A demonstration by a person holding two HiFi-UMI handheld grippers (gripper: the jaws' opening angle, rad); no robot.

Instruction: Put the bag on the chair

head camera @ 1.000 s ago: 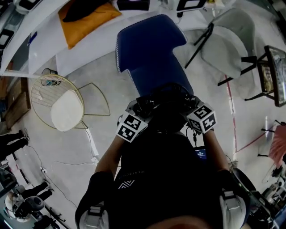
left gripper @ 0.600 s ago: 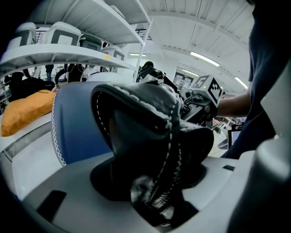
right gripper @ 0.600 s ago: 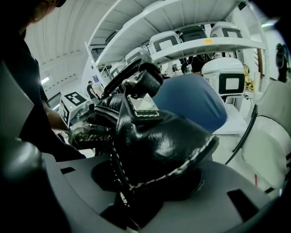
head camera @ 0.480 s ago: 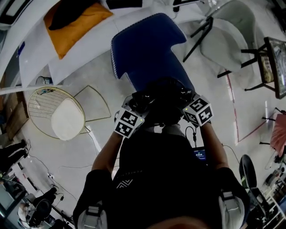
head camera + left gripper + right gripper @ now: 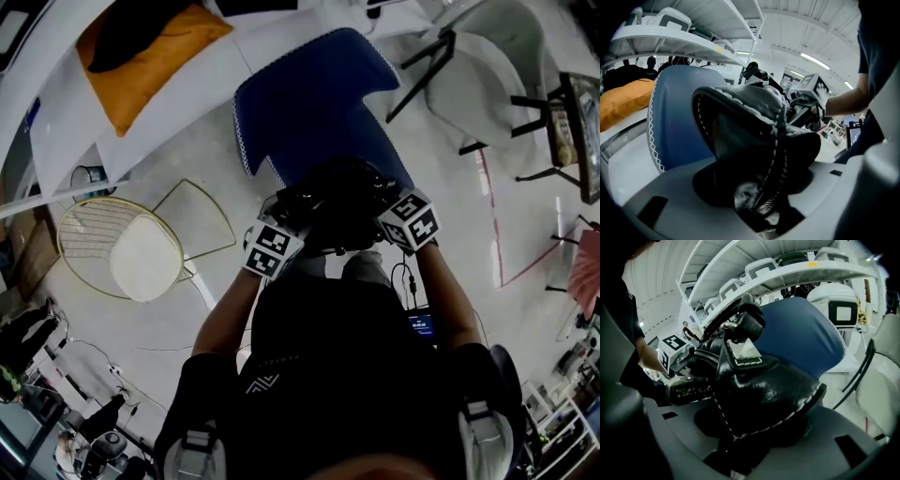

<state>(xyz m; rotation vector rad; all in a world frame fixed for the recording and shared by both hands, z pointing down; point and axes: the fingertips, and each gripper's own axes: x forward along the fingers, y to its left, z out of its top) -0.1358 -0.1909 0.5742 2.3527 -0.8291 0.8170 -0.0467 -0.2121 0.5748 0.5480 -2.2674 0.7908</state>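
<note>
The left tool (image 5: 758,208) grips the stitched, zipped edge of the black bag (image 5: 333,199), and the right tool (image 5: 733,451) holds its other end. The bag hangs between them at the frame centre, over the front of the blue chair (image 5: 309,103). The carrying step seems near its end. Next, the bag should go down on the seat, and both tools should then let go. The wire chair (image 5: 122,248) at left and the white chair (image 5: 487,84) at upper right stand apart, and nothing blocks the seat.

The bag (image 5: 764,390) is seen to be glossy black leather, edged with pale stitching and fitted with a metal zip (image 5: 764,206) and a smooth metal plate (image 5: 743,351). The chair (image 5: 309,103) is covered in matt blue cloth. At centre left, a wire chair (image 5: 89,239) is formed of thin gold-toned metal.
</note>
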